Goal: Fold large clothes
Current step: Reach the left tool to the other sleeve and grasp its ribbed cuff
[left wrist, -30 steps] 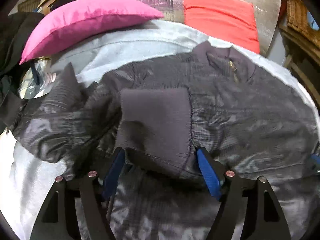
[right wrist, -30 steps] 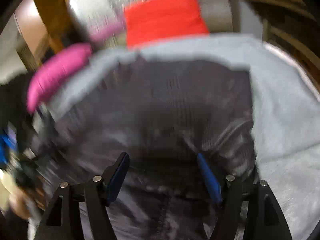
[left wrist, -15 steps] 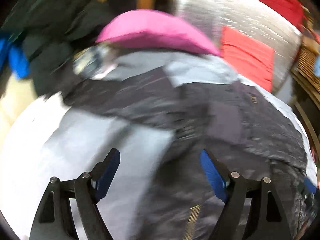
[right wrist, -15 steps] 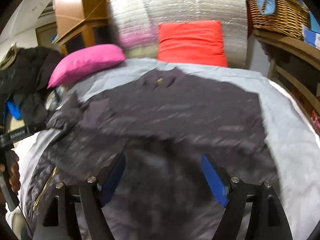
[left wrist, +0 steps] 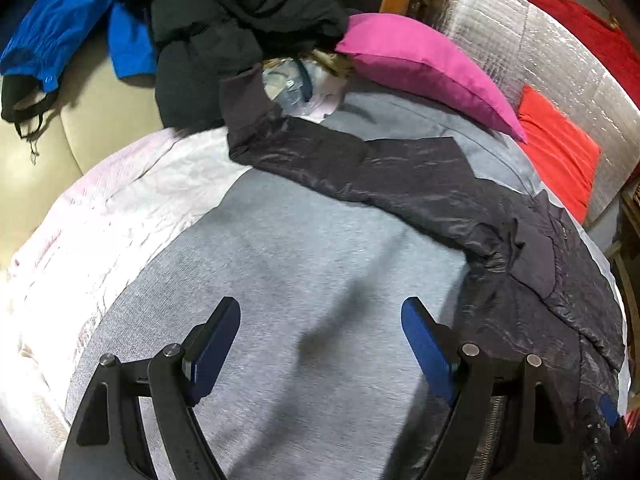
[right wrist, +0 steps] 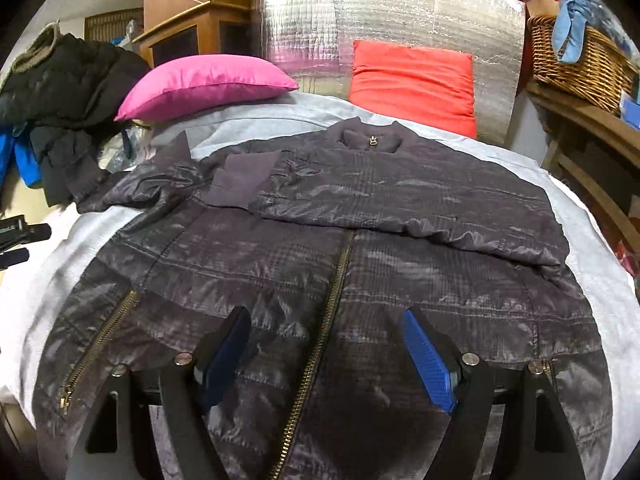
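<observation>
Hovering both grippers, left gripper (left wrist: 320,344) and right gripper (right wrist: 326,354), released over the jacket (right wrist: 360,240); we risk snagging its zipper (right wrist: 320,340), rumpling folded sleeves.

No readable txt, labels, brands, nos. or signs are showing anywhere in either view. Faint pale lettering is showing on the left gripper's (left wrist: 320,344) black body at the bottom right edge of its own view, but it's coming out too small and blurred to read. Nothing legible is appearing on the jacket (right wrist: 360,264).
</observation>
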Tool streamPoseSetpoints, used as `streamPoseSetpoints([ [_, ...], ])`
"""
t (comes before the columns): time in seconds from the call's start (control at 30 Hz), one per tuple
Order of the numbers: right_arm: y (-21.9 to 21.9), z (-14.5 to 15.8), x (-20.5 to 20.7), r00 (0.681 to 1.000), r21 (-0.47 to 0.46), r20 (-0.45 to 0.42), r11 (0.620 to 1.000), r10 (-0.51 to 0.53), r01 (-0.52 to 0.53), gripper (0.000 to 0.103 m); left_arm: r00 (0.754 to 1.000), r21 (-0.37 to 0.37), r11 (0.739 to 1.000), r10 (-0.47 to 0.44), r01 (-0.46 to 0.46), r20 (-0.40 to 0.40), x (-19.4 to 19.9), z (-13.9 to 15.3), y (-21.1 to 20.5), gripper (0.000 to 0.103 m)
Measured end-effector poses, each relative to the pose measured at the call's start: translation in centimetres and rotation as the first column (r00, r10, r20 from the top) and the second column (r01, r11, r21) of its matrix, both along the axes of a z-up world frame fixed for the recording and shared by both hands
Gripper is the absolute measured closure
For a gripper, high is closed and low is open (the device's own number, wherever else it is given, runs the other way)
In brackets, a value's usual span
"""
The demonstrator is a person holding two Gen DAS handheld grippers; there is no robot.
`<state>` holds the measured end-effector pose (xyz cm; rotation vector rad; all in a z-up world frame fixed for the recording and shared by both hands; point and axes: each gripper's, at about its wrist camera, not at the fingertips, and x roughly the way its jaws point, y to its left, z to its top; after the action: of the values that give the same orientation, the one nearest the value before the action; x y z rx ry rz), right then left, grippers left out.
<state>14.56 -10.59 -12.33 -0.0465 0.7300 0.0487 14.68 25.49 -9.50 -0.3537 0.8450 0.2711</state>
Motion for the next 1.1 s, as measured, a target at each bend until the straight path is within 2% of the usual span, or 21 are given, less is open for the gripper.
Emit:
streamPoseSetpoints([
  [0.13,-0.3,-2.1,0.7,0.997,-0.009,-0.073,1.000,-0.025,0.025,0.022,1.000,-0.011,1.000,0.009,-0.009,-0.013,0.3,-0.9,1.0,0.020],
  [0.27,-0.3,-2.4,0.8,0.997,-0.015,-0.075,0.999,-0.033,0.032,0.019,1.000,-0.015,1.000,0.007,-0.007,-0.005,1.4,-1.0,2.5,0.020],
  [0.33,-0.4,-2.6,0.8,0.996,-0.010,-0.077,0.999,-0.036,0.035,0.017,1.000,-0.047,0.999,0.027,-0.026,0.015,2.3,-0.6,4.0,0.020],
  [0.47,-0.6,-2.8,0.9,0.996,0.011,-0.084,0.999,-0.036,0.037,0.015,0.984,-0.157,0.977,0.156,-0.142,0.083,5.2,0.0,9.2,0.020],
  [0.53,-0.8,-2.9,1.0,0.996,0.021,-0.086,0.999,-0.036,0.038,0.014,0.979,-0.176,0.970,0.184,-0.166,0.090,7.2,0.1,11.2,0.020],
  [0.67,-0.9,-2.9,0.9,0.996,0.033,-0.081,0.999,-0.036,0.039,0.013,0.977,-0.145,0.972,0.196,-0.183,0.085,11.8,0.1,14.0,0.020],
  [0.8,-1.1,-3.0,0.9,0.996,0.053,-0.078,0.998,-0.033,0.037,0.012,0.980,-0.082,0.977,0.197,-0.195,0.020,15.6,-1.6,15.5,0.020],
  [0.97,-1.3,-3.0,0.8,0.997,0.072,-0.072,0.997,-0.029,0.034,0.011,0.983,-0.009,0.983,0.183,-0.183,-0.029,18.3,-3.2,16.0,0.022],
  [1.0,-1.3,-3.0,0.8,0.997,0.075,-0.072,0.997,-0.028,0.033,0.011,0.985,-0.007,0.986,0.169,-0.169,-0.029,18.5,-3.4,15.8,0.028],
  [1.07,-1.4,-3.0,0.8,0.997,0.080,-0.070,0.996,-0.026,0.032,0.011,0.987,0.024,0.990,0.143,-0.141,-0.069,19.2,-3.8,15.2,0.086],
  [1.1,-1.4,-3.0,0.8,0.997,0.082,-0.070,0.996,-0.025,0.031,0.011,0.987,0.033,0.990,0.139,-0.137,-0.079,19.3,-3.9,15.2,0.086],
])
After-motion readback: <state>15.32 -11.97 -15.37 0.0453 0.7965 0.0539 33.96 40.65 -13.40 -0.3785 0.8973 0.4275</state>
